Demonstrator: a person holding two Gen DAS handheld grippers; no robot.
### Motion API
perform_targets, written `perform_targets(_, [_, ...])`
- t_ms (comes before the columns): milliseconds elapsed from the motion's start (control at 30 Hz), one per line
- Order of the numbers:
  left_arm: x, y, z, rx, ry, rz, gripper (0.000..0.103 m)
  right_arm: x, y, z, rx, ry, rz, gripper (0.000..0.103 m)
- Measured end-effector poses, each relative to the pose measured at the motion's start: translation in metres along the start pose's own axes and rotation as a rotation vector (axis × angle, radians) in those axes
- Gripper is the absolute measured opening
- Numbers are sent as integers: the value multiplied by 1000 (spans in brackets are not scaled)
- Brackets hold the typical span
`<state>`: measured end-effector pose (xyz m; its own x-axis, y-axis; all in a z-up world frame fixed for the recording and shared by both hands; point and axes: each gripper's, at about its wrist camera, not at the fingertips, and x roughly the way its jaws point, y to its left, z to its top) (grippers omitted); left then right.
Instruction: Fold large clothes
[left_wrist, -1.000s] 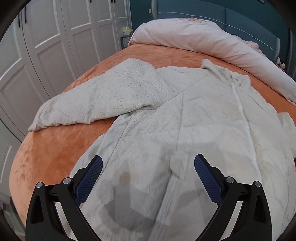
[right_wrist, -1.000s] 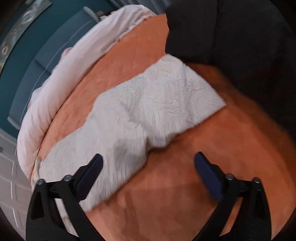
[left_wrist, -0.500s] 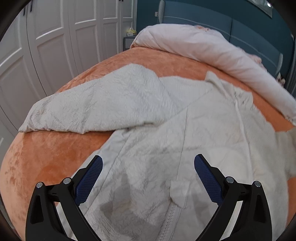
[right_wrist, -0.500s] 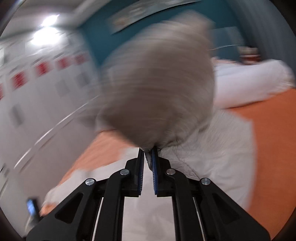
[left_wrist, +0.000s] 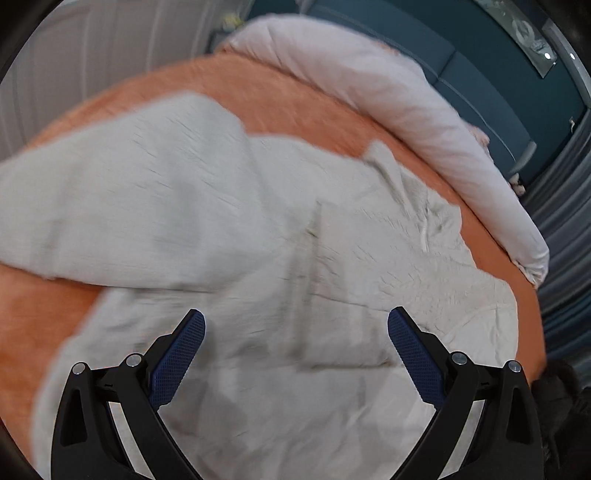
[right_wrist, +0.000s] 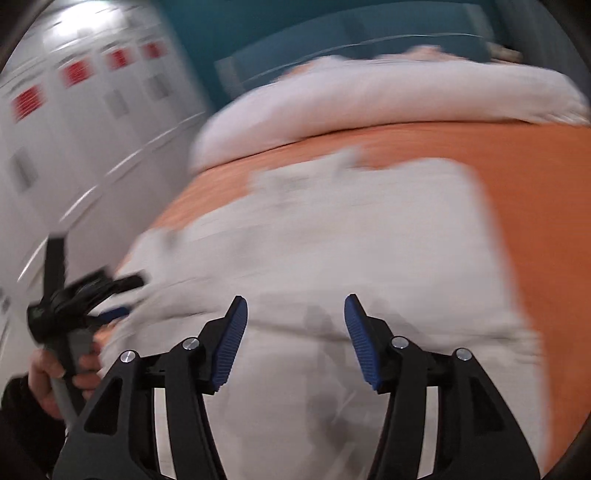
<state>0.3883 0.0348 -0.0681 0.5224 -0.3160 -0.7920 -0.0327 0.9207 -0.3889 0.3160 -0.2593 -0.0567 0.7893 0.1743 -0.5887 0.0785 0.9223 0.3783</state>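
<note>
Cream garment (left_wrist: 295, 236) lay spread flat on the orange bedspread (left_wrist: 303, 99), one sleeve (left_wrist: 122, 206) out to the left, right side looking already folded in. Right gripper (right_wrist: 295, 332) was opening w/ nothing between its pads, just above the cloth. Left gripper (left_wrist: 295, 350) hovered wide, empty. Judged mid-fold: next prob. calls for pinching that sleeve's cuff & carrying it across the body.
</note>
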Motion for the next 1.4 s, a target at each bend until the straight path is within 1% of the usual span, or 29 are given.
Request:
perform_targets(100, [27, -11, 1, -5, 28, 31, 89, -1, -46, 11, 108, -11, -80, 49])
perform_targets(133, [29, -13, 2, 5, 20, 38, 81, 2, -56, 15, 131, -17, -98, 49])
perform_targets(167, [33, -18, 4, 29, 6, 48, 65, 2, -59, 14, 136, -20, -114, 49])
perform_targets(200, [35, -21, 8, 42, 1, 47, 57, 10, -62, 18, 135, -24, -136, 49])
perform_targets(233, [37, -24, 13, 51, 1, 25, 32, 16, -62, 23, 132, -29, -152, 49])
perform_targets(267, [37, -24, 17, 54, -1, 29, 22, 17, -64, 26, 127, -37, -163, 45])
perform_targets(333, [33, -28, 28, 68, -47, 41, 16, 18, -62, 43, 118, -74, -163, 40])
perform_targets(400, [32, -32, 34, 109, -77, 78, 13, 28, -54, 52, 90, -100, -163, 31])
perform_targets(433, [36, -32, 33, 129, -81, 105, 9, 38, -53, 51, 77, -93, -174, 31])
perform_targets(467, [45, -31, 30, 151, -75, 146, 9, 54, -52, 50, 57, -57, -197, 26])
perform_targets(533, [61, -23, 25, 150, -46, 168, 12, 85, -62, 37, 44, 12, -267, 22])
perform_targets(567, [67, -17, 21, 142, -42, 165, 19, 102, -68, 31, 47, 44, -272, 20])
perform_targets(600, [71, -14, 14, 144, -68, 163, 19, 114, -77, 24, 79, 57, -244, 20])
perform_targets(667, [71, -17, 6, 175, -105, 191, 19, 113, -80, 21, 85, 40, -238, 20])
perform_targets(767, [74, -19, 2, 196, -123, 219, 19, 116, -80, 18, 75, 35, -237, 20])
perform_targets(833, [68, -14, 4, 174, -124, 193, 20, 115, -81, 19, 82, 34, -226, 20])
perform_targets(900, [47, -1, 7, 110, -102, 155, 23, 103, -78, 21, 95, 47, -235, 23])
perform_targets(933, [28, 9, 7, 73, -99, 141, 31, 91, -73, 23, 101, 52, -251, 25])
perform_targets(967, [12, 16, 6, 52, -105, 125, 50, 69, -65, 19, 101, 46, -236, 34])
perform_targets(1000, [-18, 34, 5, 25, -133, 98, 60, 51, -58, 19, 89, 36, -217, 42])
perform_targets(1033, [-42, 50, 3, 7, -167, 90, 77, 30, -49, 11, 66, 23, -205, 46])
perform_targets(1067, [-65, 67, 1, -9, -207, 101, 86, 9, -40, 0, 42, 15, -202, 53])
perform_targets(1100, [-93, 93, -2, -33, -254, 132, 87, -19, -28, -20, 7, 13, -188, 57])
perform_targets(1133, [-114, 122, -4, -60, -283, 172, 87, -32, -23, -32, -9, 21, -181, 58])
perform_targets(1167, [-126, 142, -4, -83, -293, 202, 87, -46, -17, -48, -23, 37, -179, 58])
perform_targets(1200, [-141, 179, -4, -129, -298, 246, 87, -65, -9, -72, -35, 66, -174, 58])
perform_targets(1267, [-155, 237, -3, -238, -283, 309, 87, -86, -1, -100, -32, 99, -174, 58])
perform_targets(1300, [-161, 274, -3, -322, -278, 320, 87, -98, 4, -119, -19, 122, -171, 58])
perform_targets(1400, [-164, 337, -1, -496, -272, 322, 87, -121, 16, -152, 37, 156, -160, 58])
